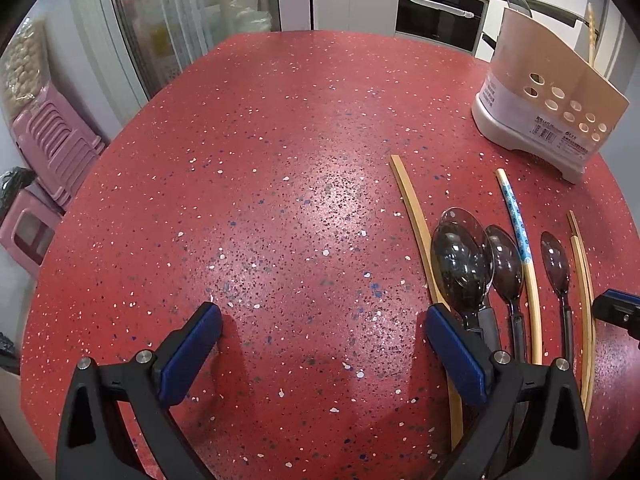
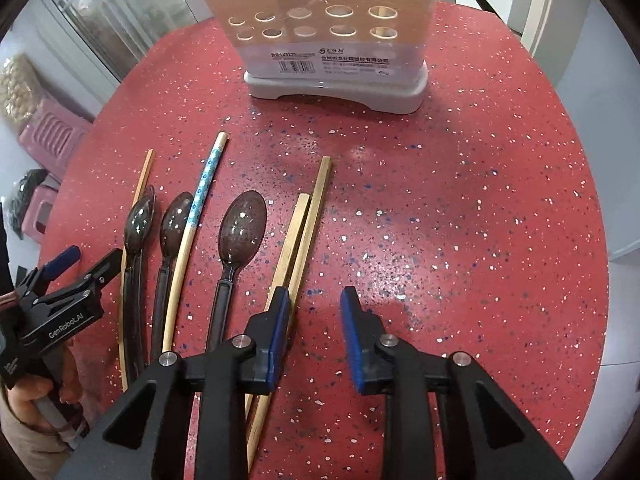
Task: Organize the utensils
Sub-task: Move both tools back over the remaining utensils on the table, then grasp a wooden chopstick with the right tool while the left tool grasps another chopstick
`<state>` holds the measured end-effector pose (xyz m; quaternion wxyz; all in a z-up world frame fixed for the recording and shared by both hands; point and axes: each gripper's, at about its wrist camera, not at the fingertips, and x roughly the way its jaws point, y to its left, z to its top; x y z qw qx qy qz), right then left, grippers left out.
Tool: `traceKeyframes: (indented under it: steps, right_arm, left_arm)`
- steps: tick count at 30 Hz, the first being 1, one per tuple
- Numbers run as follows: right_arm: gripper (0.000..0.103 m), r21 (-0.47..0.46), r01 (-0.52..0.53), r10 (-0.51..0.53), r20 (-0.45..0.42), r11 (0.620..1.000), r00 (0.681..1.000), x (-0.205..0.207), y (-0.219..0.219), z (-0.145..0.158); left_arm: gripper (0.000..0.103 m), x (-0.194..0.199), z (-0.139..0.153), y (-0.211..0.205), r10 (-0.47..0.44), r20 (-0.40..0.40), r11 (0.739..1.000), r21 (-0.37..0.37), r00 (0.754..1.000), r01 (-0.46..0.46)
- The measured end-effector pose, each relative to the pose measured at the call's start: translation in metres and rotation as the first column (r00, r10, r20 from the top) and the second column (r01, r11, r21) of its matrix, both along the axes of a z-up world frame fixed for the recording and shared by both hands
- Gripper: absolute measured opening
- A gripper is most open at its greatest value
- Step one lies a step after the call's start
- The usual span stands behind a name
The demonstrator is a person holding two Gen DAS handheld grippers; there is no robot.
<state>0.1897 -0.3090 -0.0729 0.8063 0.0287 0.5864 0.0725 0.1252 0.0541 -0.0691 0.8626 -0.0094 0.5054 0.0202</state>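
Note:
Dark translucent spoons [image 2: 243,224] and wooden chopsticks [image 2: 308,216] lie side by side on the red speckled table [image 2: 460,208]. One chopstick has a blue-patterned end [image 2: 204,184]. A beige utensil holder [image 2: 320,20] with round holes stands behind them; it also shows in the left wrist view [image 1: 548,92]. My right gripper [image 2: 314,300] is open and empty, its left finger just above a pair of chopsticks. My left gripper [image 1: 320,316] is wide open and empty, left of the spoons [image 1: 460,264] and chopsticks [image 1: 416,216]. It shows in the right wrist view [image 2: 90,258].
Pink plastic stools [image 1: 52,148] stand left of the table. A glass-door cabinet [image 1: 180,20] and a kitchen counter with an oven [image 1: 436,12] are behind. The table's edge curves close to the holder on the right.

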Motion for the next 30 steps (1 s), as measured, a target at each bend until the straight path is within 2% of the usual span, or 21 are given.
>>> traceKeyframes:
  steps: [9,18,20,25,28,30]
  right_arm:
    - [0.029,-0.035,-0.031,0.031,0.000,0.999,1.000,0.013,0.018,0.004]
    - [0.029,-0.042,-0.026,0.026,-0.008,0.999,1.000,0.017,0.003,0.003]
    - [0.032,-0.061,-0.031,0.031,-0.007,0.998,1.000,0.018,0.006,0.002]
    - [0.032,-0.089,-0.062,0.062,0.005,0.994,0.998,0.018,0.021,0.000]
    - [0.027,-0.124,-0.082,0.085,0.015,0.989,0.996,0.013,0.026,0.000]
    - [0.020,-0.132,-0.082,0.086,0.023,0.988,0.996,0.012,0.028,0.000]
  left_arm:
    - [0.103,0.004,0.002,-0.012,-0.020,-0.005,1.000,0.007,1.000,0.020]
    - [0.103,0.000,0.004,-0.007,-0.028,-0.003,0.997,-0.066,1.000,0.028]
    - [0.103,0.000,0.005,-0.009,-0.039,-0.004,0.997,-0.060,0.999,0.039]
    - [0.103,0.005,0.004,-0.022,-0.062,-0.008,0.998,-0.032,0.998,0.062]
    - [0.103,0.009,0.001,-0.027,-0.071,-0.026,0.997,-0.010,0.997,0.070]
    - [0.103,0.011,0.000,-0.030,-0.079,-0.030,0.997,-0.019,0.996,0.079]
